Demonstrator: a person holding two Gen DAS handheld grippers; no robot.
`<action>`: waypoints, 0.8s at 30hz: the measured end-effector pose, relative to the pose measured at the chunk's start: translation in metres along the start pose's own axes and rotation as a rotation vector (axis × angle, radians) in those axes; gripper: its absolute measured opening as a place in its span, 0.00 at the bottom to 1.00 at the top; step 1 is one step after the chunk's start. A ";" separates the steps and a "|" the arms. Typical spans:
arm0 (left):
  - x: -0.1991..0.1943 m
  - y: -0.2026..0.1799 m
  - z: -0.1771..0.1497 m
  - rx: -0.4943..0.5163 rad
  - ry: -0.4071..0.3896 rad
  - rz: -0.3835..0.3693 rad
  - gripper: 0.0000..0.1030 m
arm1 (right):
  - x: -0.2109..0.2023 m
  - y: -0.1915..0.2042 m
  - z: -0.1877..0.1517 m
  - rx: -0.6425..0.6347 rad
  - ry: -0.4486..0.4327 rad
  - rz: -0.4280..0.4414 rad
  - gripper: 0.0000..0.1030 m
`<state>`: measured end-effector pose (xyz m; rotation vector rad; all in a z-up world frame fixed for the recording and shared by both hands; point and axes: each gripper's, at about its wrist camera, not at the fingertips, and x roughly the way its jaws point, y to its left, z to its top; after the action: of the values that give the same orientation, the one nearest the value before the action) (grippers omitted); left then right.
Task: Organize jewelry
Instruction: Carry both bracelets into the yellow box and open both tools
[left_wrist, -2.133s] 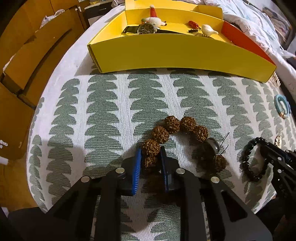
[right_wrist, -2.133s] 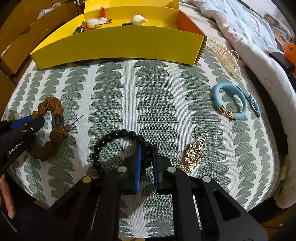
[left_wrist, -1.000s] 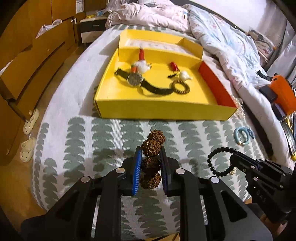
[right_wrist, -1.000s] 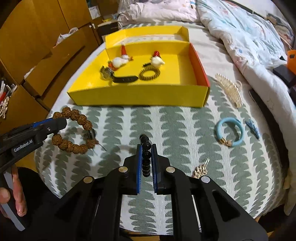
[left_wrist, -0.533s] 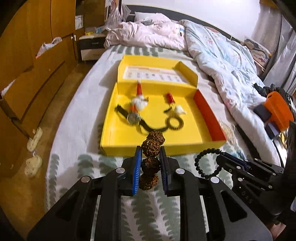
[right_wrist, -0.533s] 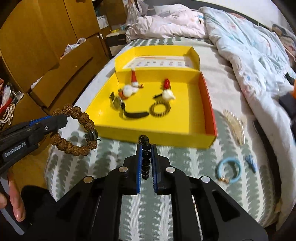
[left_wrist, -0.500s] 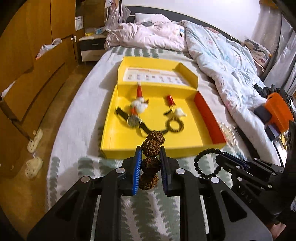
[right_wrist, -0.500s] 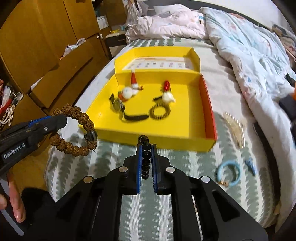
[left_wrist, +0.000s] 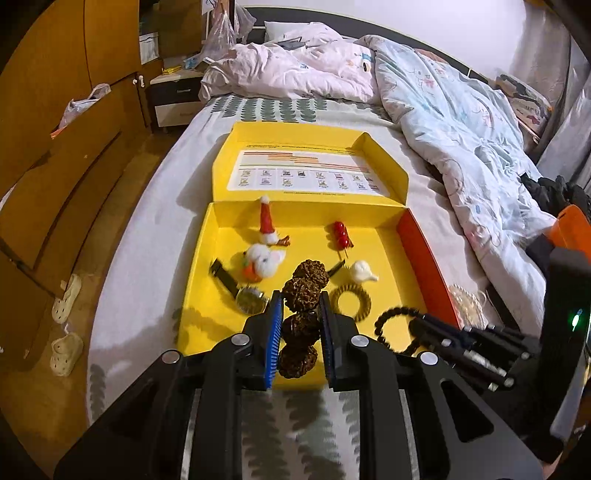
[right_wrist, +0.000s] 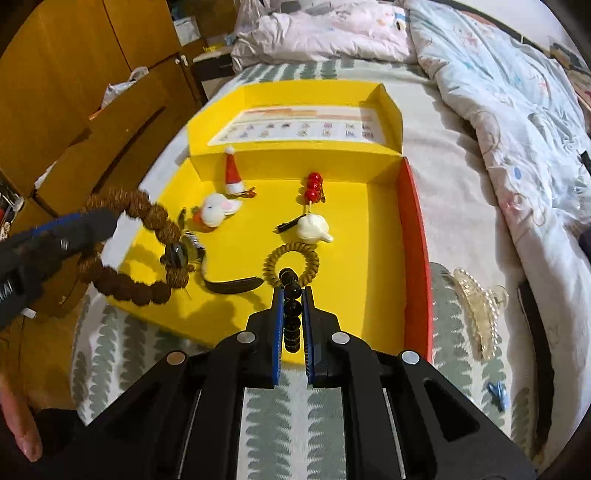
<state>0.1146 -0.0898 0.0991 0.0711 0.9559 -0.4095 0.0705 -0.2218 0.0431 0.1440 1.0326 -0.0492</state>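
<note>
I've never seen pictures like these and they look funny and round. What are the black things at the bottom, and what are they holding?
They are tongs, one in each of a person's hands, not a robot. A small camera sits on each and looks forward along its two fingers, so the picture bends at the edges.

One picture is from the left tongs. They are shut on a brown bumpy bead bracelet. The other picture is from the right tongs, shut on a black bead bracelet. Each camera also catches the other tongs at the side.

Both bracelets hang over an open yellow box on a bed with a leaf-patterned cover. In the box lie a watch, a coiled hair tie and some small clips. A pearly hair claw lies on the cover beside the box.
</note>
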 end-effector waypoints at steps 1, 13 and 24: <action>0.005 -0.001 0.003 0.001 0.005 -0.003 0.19 | 0.005 -0.002 0.001 0.000 0.005 -0.001 0.10; 0.078 -0.016 0.019 0.006 0.088 -0.025 0.19 | 0.047 -0.009 0.008 -0.001 0.080 0.035 0.10; 0.116 -0.001 0.020 -0.009 0.137 0.022 0.19 | 0.078 -0.033 0.003 0.047 0.137 -0.019 0.10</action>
<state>0.1882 -0.1308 0.0175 0.1022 1.0913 -0.3835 0.1095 -0.2532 -0.0251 0.1823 1.1701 -0.0823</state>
